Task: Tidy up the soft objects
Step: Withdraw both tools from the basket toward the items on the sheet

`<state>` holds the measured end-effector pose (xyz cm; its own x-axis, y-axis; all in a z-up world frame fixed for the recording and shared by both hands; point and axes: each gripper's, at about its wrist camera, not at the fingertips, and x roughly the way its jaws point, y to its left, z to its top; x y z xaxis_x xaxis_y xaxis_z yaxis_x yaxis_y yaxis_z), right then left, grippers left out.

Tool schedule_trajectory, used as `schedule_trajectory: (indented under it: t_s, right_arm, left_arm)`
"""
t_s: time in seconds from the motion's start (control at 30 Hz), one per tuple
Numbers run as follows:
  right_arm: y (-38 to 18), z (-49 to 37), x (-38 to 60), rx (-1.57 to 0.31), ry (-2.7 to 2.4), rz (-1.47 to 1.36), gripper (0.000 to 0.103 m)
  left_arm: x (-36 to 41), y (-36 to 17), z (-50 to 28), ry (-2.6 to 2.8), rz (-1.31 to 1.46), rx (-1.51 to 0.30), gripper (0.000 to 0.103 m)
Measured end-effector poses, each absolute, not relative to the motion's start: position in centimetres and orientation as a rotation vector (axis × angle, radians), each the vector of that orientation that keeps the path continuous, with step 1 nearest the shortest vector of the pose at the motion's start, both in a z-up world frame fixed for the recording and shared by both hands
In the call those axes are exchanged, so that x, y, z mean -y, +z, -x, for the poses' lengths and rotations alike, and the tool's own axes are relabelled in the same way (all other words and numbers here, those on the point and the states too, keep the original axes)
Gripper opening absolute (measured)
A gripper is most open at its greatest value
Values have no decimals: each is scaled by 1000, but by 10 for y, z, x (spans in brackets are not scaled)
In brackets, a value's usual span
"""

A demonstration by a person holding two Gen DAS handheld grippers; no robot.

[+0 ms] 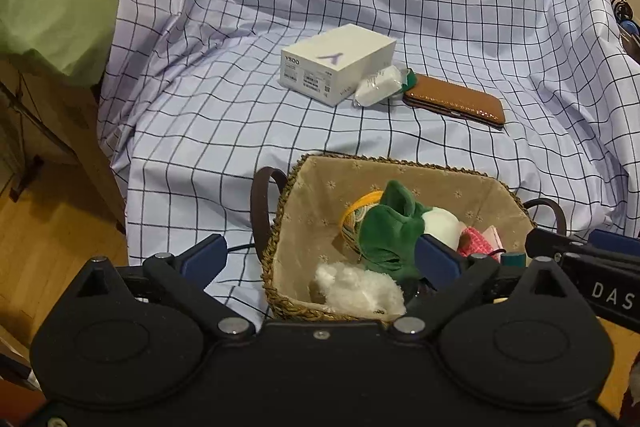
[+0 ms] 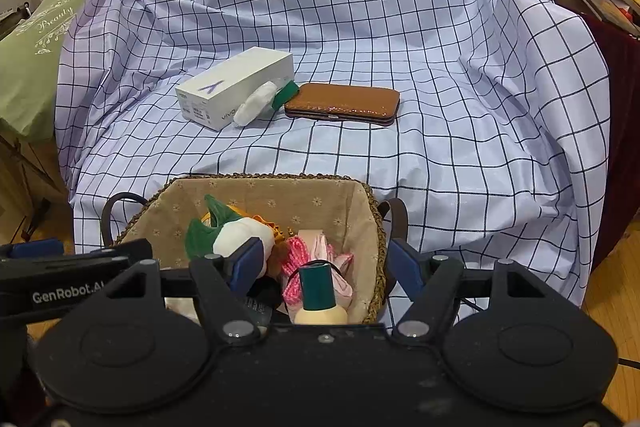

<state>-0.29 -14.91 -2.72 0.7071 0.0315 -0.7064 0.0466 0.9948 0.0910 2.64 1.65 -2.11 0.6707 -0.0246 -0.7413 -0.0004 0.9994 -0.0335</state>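
White tissue pack (image 1: pixel 378 87) lies beyond the basket (image 1: pixel 296 167), long axis slanting; left gripper (image 1: pixel 320 255) wide, right gripper (image 2: pixel 326 259) half-open, both empty.

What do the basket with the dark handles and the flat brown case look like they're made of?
Basket with dark handles: apparently woven straw or seagrass, with a braided rim and a beige flower-print fabric lining. Flat brown case: probably leather or faux leather, with a smooth, slightly glossy surface.

Soft toys are lying in the lined basket (image 1: pixel 304 227): a green plush (image 1: pixel 390 227), a white fluffy one (image 1: pixel 360 289), pink fabric (image 2: pixel 298 263).
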Motion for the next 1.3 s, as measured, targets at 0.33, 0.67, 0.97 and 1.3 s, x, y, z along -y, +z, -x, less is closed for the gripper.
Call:
schedule_trajectory:
  t_s: [0.33, 0.67, 0.97, 1.3]
  right_arm:
    - [-29, 3, 150, -791, -12, -113, 70]
    - [-28, 1, 150, -773, -3, -105, 70]
    - [-20, -22, 161, -745, -6, -121, 71]
    - [-20, -73, 168, -772, -8, -103, 72]
  left_arm:
    - [-17, -18, -25, 5, 25, -818, 99]
    - [-17, -17, -27, -2, 27, -820, 99]
    - [-10, -17, -45, -15, -5, -835, 99]
    - [-9, -24, -82, -38, -9, -892, 99]
